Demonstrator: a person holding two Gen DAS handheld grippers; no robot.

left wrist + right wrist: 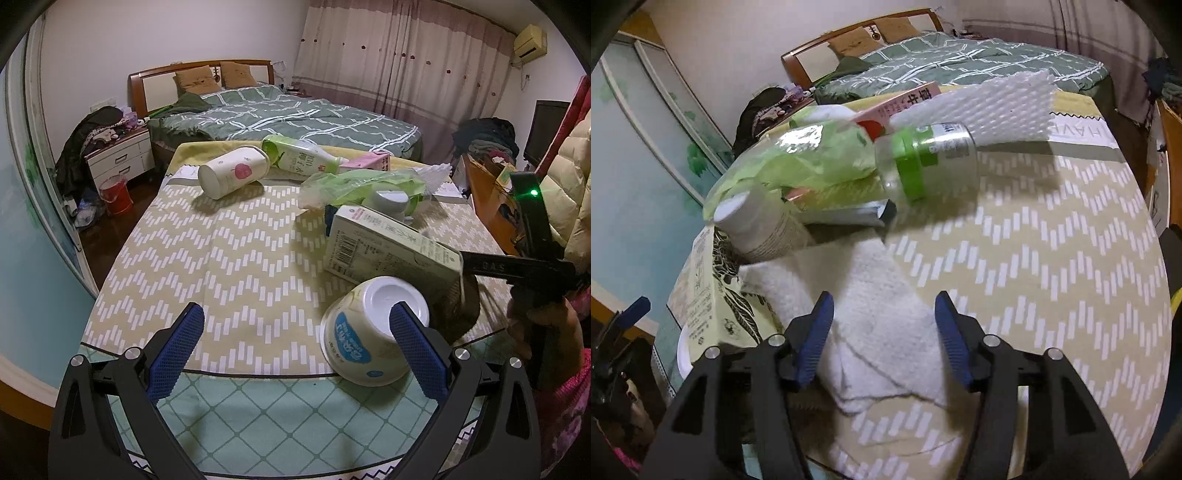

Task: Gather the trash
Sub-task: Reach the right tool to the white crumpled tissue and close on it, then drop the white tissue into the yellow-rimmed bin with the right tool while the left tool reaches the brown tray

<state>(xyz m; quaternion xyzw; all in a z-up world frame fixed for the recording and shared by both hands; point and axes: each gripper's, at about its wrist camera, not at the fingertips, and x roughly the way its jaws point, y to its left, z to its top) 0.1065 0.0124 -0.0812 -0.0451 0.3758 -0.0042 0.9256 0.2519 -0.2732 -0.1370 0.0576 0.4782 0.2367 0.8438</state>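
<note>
Trash lies on a table with a chevron cloth (229,258). In the left wrist view my left gripper (295,328) is open; a white and blue upturned cup (365,343) lies by its right finger. Behind it are a pale green carton (388,247), a green plastic bag (354,184), a paper cup (232,173) and a green bottle (299,155). In the right wrist view my right gripper (884,328) is open, its fingers on either side of a crumpled white paper towel (882,314). A green-capped jar (923,158) and the green bag (798,166) lie beyond.
A bed (288,118) with a green quilt stands behind the table. A nightstand (118,158) and a red bucket (116,195) are on the left floor. A wooden piece of furniture (487,206) stands right of the table. A pink carton (908,99) and a white foam sheet (990,107) lie at the table's far end.
</note>
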